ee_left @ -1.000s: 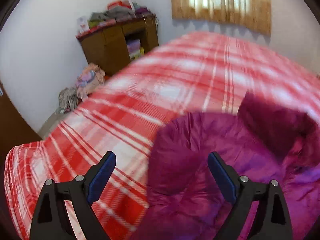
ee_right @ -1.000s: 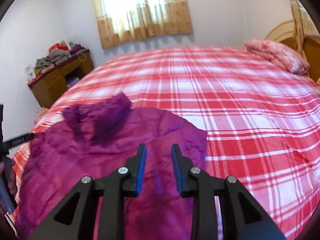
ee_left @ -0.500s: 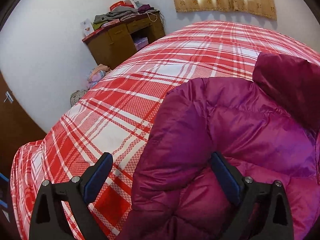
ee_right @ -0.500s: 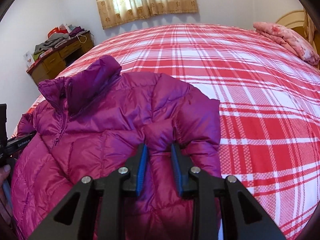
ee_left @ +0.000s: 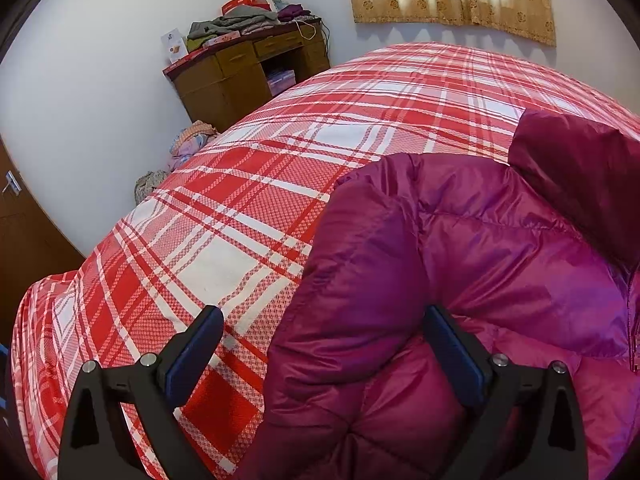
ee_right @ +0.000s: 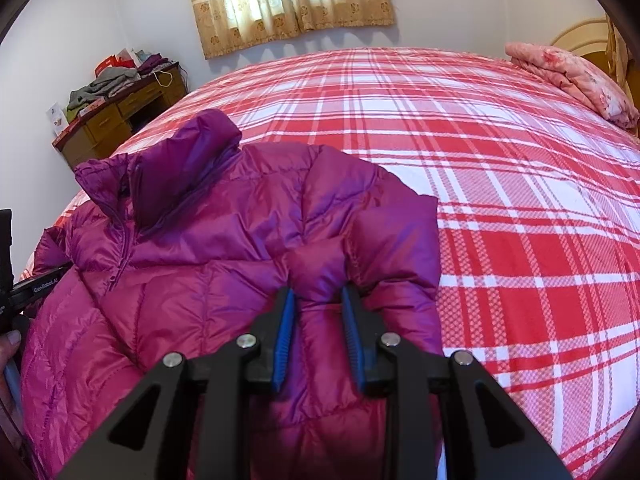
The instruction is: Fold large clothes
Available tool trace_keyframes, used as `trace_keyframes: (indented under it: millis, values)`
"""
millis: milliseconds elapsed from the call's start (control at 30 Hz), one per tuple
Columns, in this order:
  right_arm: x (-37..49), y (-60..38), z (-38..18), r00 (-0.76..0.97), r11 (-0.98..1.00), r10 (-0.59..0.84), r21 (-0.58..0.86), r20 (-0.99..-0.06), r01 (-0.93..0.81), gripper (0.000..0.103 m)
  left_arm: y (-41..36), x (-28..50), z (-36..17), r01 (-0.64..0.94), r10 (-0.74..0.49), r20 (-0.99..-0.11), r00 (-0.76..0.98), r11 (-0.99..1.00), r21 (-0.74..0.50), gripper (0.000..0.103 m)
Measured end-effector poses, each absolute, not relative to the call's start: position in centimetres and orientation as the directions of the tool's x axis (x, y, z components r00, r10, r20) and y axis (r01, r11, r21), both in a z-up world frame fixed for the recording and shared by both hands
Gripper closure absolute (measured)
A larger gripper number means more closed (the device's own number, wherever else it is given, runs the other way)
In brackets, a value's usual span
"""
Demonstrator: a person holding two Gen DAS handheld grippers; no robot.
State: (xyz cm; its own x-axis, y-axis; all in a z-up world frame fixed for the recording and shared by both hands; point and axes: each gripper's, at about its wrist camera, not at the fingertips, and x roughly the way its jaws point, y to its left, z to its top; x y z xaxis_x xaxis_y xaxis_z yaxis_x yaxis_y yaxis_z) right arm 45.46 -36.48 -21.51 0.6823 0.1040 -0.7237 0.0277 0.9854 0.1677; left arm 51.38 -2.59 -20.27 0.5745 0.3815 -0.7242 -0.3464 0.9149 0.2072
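Bedroom shot here: a big bed (ee_right: 500,208) with a red-and-white plaid cover is taking up most of both views, with a curtained window (ee_right: 288,0) on the wall behind it and a cluttered wooden desk (ee_left: 248,76) sitting off the bed's far left corner. A pink pillow (ee_right: 576,76) is lying up near the headboard end.

The purple puffer jacket (ee_right: 224,264) is lying face up at the near edge of the bed, collar pointing toward the window, zipper visible. A second ago everything was a blurry mess and the jacket looked bunched up; now both cameras are sitting lower and closer, and the jacket is looking spread out and settled on the bed.

The right gripper (ee_right: 318,332) is pinching a puffy ridge of fabric at the jacket's right shoulder/sleeve area, fingers drawn close together with the material bulging up between them. That hold looks the same as half a second back. The left gripper (ee_left: 324,344) is spread wide, its fingers straddling the jacket's left sleeve (ee_left: 352,300) without squeezing it; one finger is over the plaid, the other over the jacket body.

My guess is the laying-out part is wrapping up, and the left side is getting lined up to grab its sleeve so the actual fold can start.
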Motion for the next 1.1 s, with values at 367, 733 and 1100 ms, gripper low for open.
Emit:
trace_keyframes:
  millis: [367,733,1100]
  values:
    - [45.4,-36.5,-21.5,0.684,0.986,0.100,0.163,-0.723,0.029,0.074,-2.5,51.4,-20.3,-0.345,0.376,-0.726,0.575,0.917,0.201,0.002]
    - [45.4,-36.5,-21.5,0.684,0.987,0.098,0.161,-0.723,0.028,0.074,-2.5,51.4,-20.4,-0.344,0.379,-0.725,0.575,0.916,0.206,0.002]
    - [45.9,-36.9,-16.8,0.687,0.985,0.133,0.170,-0.714,-0.014,0.029,-2.4,52.7,-11.1,-0.206,0.193,-0.708,0.679,0.976,0.069,0.002]
